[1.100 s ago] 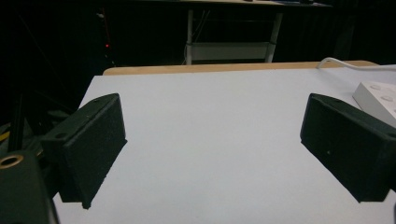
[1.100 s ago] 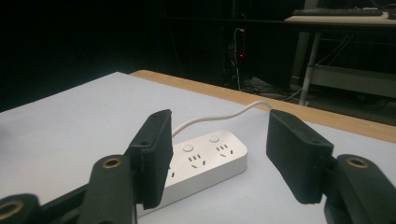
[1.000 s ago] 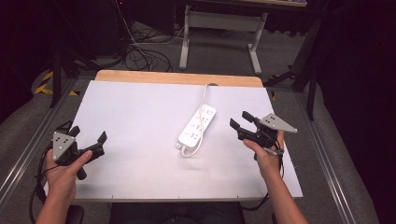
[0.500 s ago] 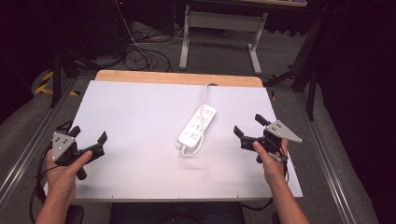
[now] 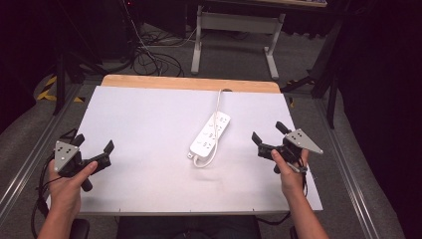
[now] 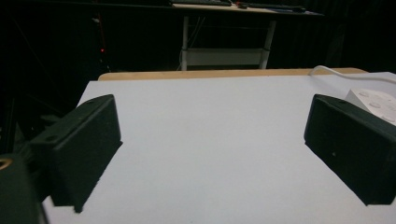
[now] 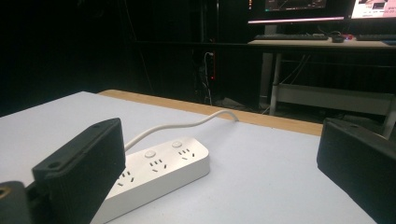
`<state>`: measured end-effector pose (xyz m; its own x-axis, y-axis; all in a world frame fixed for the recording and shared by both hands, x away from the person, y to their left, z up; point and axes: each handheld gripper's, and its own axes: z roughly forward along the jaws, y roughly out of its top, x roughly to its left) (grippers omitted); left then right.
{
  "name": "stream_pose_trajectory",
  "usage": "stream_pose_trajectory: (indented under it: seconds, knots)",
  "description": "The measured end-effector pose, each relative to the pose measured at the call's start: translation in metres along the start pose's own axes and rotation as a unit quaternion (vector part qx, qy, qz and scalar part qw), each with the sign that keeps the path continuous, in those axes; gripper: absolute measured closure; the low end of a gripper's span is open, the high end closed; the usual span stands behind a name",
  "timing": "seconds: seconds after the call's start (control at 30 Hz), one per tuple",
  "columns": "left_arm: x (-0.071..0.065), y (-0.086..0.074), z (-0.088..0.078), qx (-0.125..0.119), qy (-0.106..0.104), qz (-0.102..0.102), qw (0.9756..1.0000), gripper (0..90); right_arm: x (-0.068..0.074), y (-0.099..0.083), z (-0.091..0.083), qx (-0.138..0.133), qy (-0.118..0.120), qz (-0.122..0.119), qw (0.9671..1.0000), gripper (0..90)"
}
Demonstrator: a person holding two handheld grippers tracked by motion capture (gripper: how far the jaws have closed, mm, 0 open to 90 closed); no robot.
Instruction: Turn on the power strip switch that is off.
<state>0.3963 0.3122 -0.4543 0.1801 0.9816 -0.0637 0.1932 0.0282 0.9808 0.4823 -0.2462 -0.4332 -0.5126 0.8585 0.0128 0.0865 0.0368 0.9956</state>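
Lying left of right gripper: power strip.

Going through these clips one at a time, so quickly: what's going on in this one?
A person stands at a white table with a gripper in each hand. A white power strip lies mid-table, its cable running off the far edge and looping near its closer end. The right gripper, beside the strip, has just been opening its jaws, with nothing between them. The left gripper is open too, near the table's left edge. Nothing is held.
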Motion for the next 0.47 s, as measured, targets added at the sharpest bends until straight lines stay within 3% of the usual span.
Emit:
stream_pose_trajectory:
  seconds: [0.47]
  knots:
    - [-0.0036, 0.002, 0.0013, -0.004, -0.01, 0.008, 0.9999, 0.7, -0.002, 0.0, -0.0007, -0.004, -0.002, 0.007, 1.0, 1.7]
